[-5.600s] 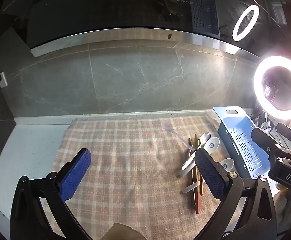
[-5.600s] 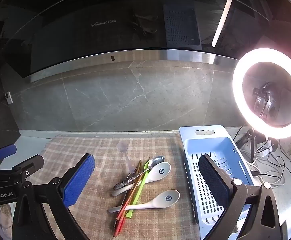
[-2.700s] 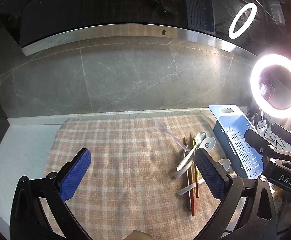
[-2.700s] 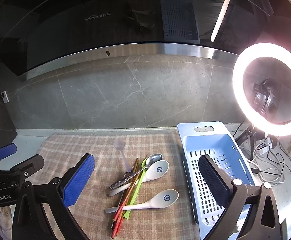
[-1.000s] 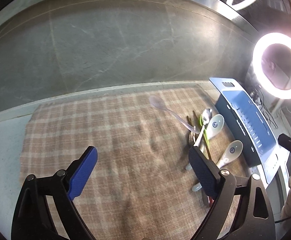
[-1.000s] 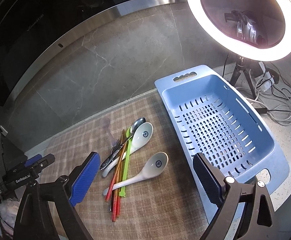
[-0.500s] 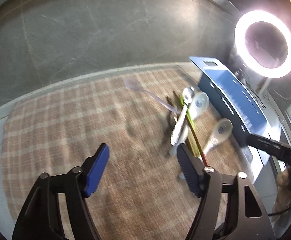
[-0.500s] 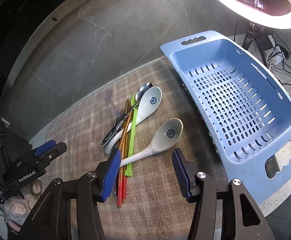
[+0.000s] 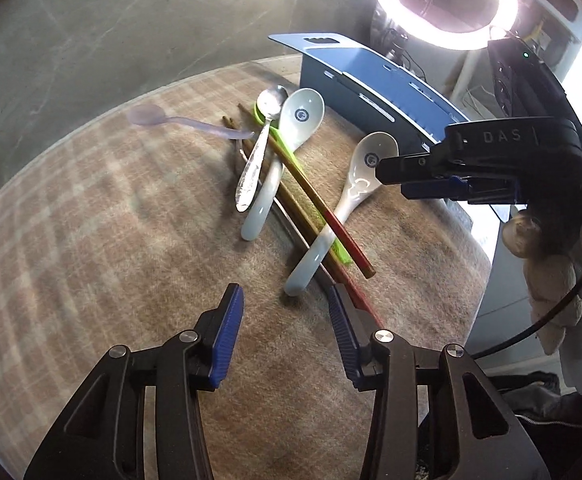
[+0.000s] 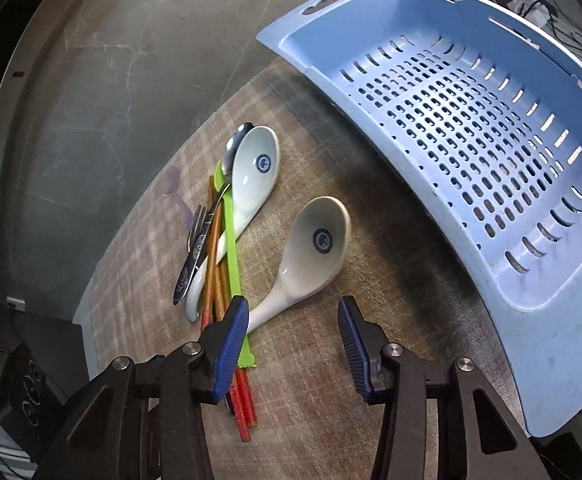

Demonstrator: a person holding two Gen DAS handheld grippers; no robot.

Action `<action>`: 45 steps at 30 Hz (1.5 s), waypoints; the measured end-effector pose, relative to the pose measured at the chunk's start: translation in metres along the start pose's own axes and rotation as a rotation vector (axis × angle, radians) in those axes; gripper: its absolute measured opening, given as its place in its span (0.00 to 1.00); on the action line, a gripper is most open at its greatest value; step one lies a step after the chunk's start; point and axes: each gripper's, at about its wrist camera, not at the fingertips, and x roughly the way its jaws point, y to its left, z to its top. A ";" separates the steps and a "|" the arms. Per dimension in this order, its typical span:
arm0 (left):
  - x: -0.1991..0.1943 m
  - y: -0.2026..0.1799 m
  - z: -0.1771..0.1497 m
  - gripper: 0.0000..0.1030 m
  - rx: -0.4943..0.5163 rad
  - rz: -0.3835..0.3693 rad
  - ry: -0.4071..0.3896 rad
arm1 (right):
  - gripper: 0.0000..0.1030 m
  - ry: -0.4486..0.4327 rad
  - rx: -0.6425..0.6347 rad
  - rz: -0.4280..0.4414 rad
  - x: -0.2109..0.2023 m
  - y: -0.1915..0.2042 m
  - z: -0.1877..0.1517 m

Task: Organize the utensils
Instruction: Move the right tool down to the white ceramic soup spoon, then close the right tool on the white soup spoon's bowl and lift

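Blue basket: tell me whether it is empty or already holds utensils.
Empty. The right wrist view shows the blue basket with only its bare perforated floor; the spoons and chopsticks still lie on the checked cloth beside it.

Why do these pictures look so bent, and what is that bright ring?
Both wrist views use fisheye lenses, so the basket rim curves; in the left wrist view a ring lamp glares white, and the checked cloth looks smeared at left.

Heaped on a plaid cloth: 2 white ceramic spoons (image 10: pixel 315 252), a metal spoon (image 9: pixel 257 152), fork (image 10: pixel 197 220), green strip (image 10: pixel 231 240), red-tipped chopsticks (image 10: pixel 215 276), a translucent spoon (image 9: pixel 171 120); beside them, an empty blue perforated basket (image 10: pixel 471 128).
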 end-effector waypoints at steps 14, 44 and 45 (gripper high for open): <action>0.027 -0.004 0.012 0.31 0.111 -0.093 0.048 | 0.28 -0.041 0.076 -0.055 0.026 -0.004 0.015; 0.027 -0.020 0.002 0.11 0.041 -0.106 0.004 | 0.08 -0.053 -0.088 -0.066 0.030 0.013 0.034; 0.025 -0.022 0.000 0.11 0.021 -0.102 -0.001 | 0.08 -0.045 -0.103 -0.059 0.030 0.014 0.035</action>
